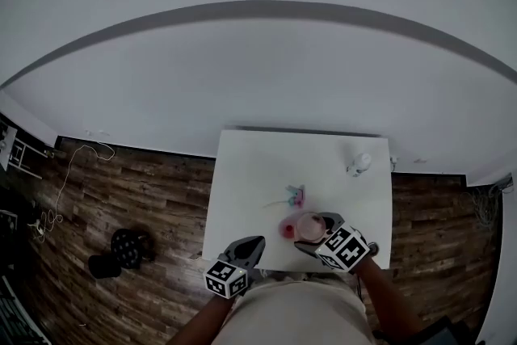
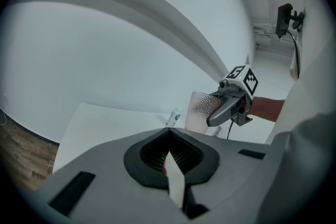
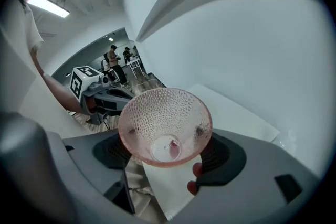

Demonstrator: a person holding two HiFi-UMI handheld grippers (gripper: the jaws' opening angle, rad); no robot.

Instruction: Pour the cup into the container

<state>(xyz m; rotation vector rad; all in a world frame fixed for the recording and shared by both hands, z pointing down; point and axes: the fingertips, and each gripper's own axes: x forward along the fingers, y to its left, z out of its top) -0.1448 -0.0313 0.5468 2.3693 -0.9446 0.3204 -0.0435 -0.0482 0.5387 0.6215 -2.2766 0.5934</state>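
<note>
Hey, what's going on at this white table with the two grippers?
A person stands at the white table with a gripper in each hand. The right gripper is clamped on a pink dimpled see-through plastic cup, held over the table's near part. The cup looks nearly empty, with only a small pink bit at its bottom. The left gripper is shut on nothing. A small pink object lies on the table beside the cup.
</note>
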